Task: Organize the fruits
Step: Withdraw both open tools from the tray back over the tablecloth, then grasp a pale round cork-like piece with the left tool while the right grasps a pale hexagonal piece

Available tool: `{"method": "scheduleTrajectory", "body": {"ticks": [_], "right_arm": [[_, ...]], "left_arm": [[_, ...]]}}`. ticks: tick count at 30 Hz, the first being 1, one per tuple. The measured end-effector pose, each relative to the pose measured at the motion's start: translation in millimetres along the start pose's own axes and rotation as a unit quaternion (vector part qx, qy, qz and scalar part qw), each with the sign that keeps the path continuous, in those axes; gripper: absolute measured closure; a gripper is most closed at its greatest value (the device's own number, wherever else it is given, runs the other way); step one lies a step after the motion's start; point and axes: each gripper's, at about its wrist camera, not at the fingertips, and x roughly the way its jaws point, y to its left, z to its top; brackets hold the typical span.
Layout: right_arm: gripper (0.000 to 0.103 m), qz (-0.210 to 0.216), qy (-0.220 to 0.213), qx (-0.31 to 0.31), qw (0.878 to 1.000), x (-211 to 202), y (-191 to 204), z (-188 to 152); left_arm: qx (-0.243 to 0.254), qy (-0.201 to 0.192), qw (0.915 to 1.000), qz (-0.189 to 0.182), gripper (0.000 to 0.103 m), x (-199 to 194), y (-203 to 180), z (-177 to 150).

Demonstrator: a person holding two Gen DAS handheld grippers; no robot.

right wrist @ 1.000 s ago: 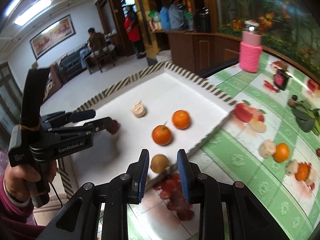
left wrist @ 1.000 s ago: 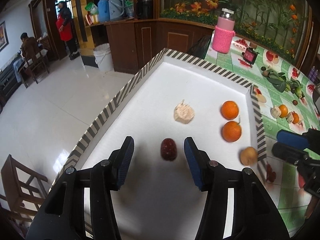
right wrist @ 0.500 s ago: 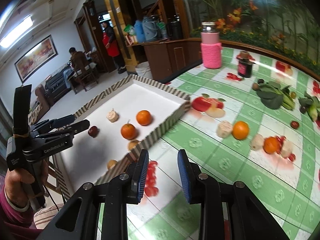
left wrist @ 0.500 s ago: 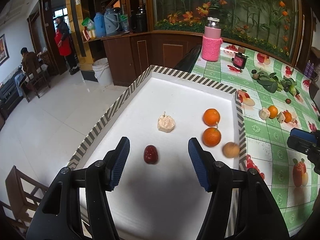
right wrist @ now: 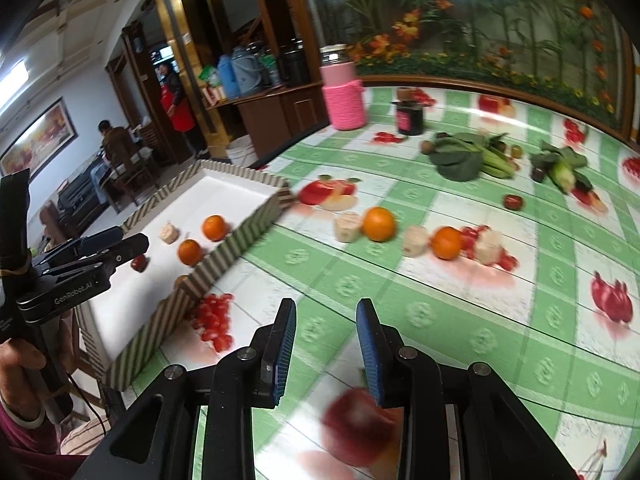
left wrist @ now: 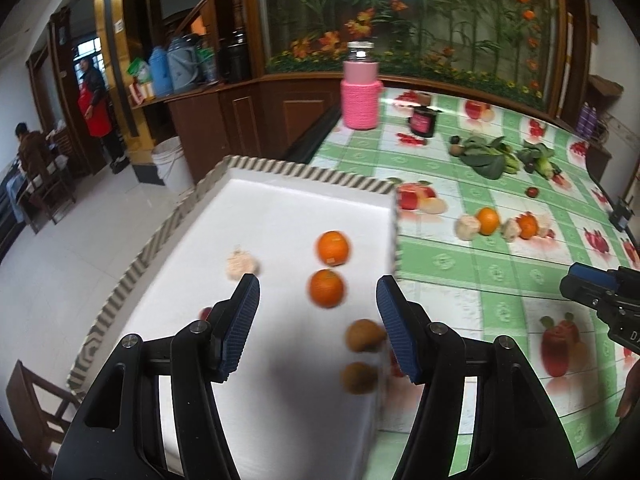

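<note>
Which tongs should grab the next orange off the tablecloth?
Right. The right tongs hang empty over the tablecloth, facing the loose orange. The left tongs, also empty, sit over the white tray.

Bright, even indoor light. Both fisheye views curve strongly, with black corners. Motion blur smears the fruit, the white tray [left wrist: 304, 216] and the tablecloth [right wrist: 460, 304]. Soft glare lies on the tablecloth; a ceiling light [right wrist: 18, 74] glows far left.
</note>
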Motion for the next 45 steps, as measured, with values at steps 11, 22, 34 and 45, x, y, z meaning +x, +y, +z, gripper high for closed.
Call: {"method": "scheduleTrajectory", "body": {"ticks": [11,22,34,45], "right_arm": [[0.071,-0.04,-0.005,0.038,0.998,-21,-50,-14],[0.07,-0.056,0.002,0.059,0.997,-22,-80,-23],[0.07,-0.064,0.024,0.041,0.997,1,-100,-7],[0.067,-0.072,0.055,0.004,0.996,51,-125,30]], "left_arm": [[0.024,0.018,0.9981,-0.054,0.042,14,-52,6],[0.036,0.039,0.9938,-0.098,0.042,35,-87,15],[0.05,0.104,0.9849,-0.13,0.042,92,-124,33],[0.062,0.126,0.984,-0.11,0.042,126,-134,45]]}}
